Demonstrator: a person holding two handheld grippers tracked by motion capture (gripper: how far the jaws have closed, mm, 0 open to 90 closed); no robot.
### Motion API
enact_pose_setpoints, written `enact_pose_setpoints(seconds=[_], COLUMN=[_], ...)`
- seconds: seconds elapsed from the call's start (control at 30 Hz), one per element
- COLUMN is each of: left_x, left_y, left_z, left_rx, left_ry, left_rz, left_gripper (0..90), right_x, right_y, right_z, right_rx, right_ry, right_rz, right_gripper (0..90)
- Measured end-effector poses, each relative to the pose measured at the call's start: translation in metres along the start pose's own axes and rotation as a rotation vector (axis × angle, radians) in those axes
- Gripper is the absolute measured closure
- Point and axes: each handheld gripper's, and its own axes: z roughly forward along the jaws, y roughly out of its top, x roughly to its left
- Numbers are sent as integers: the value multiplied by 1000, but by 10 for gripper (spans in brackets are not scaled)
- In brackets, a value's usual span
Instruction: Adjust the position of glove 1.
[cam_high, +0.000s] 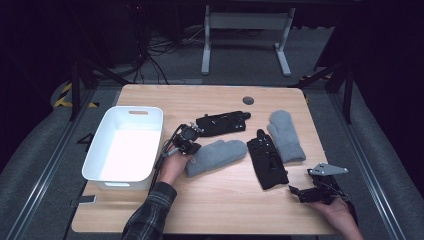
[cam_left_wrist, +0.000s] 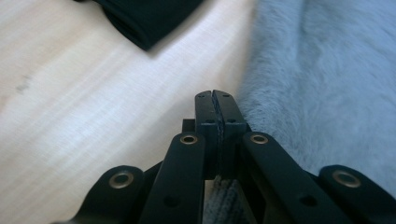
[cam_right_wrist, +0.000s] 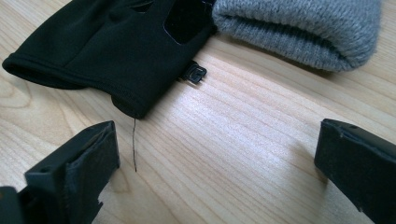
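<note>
Two grey mittens and two black gloves lie on the wooden table (cam_high: 220, 210). My left gripper (cam_high: 189, 142) is low over the table at the cuff end of the left grey mitten (cam_high: 215, 156). In the left gripper view its jaws are shut (cam_left_wrist: 215, 100), with the fuzzy mitten (cam_left_wrist: 327, 84) just to their right and a black glove's (cam_left_wrist: 149, 18) edge ahead. My right gripper (cam_high: 296, 194) rests open near the front right edge. In the right gripper view its fingers (cam_right_wrist: 74, 172) stand wide apart over bare wood, short of the near black glove's (cam_right_wrist: 102, 46) cuff and the other grey mitten (cam_right_wrist: 303, 28).
A white plastic bin (cam_high: 92, 160) stands at the table's left side, close beside my left hand. The far black glove (cam_high: 222, 122) lies mid-table, the near black glove (cam_high: 267, 160) and the right mitten (cam_high: 286, 135) to its right. A round grommet (cam_high: 248, 100) sits near the back edge.
</note>
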Motion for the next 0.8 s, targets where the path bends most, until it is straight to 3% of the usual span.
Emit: enact_pose_setpoints(seconds=[0.53,0.8], left_x=[-34,-55], left_y=[-27,-39], left_z=[-20,-25], left_rx=[7,-1], left_ry=[-134,-222], left_rz=[92,135], left_gripper=[899,899], right_x=[0,1], right_y=[0,0], right_z=[0,0], right_rx=[0,0], right_ry=[-1,-1], right_rz=[0,-1], right_gripper=[3,3])
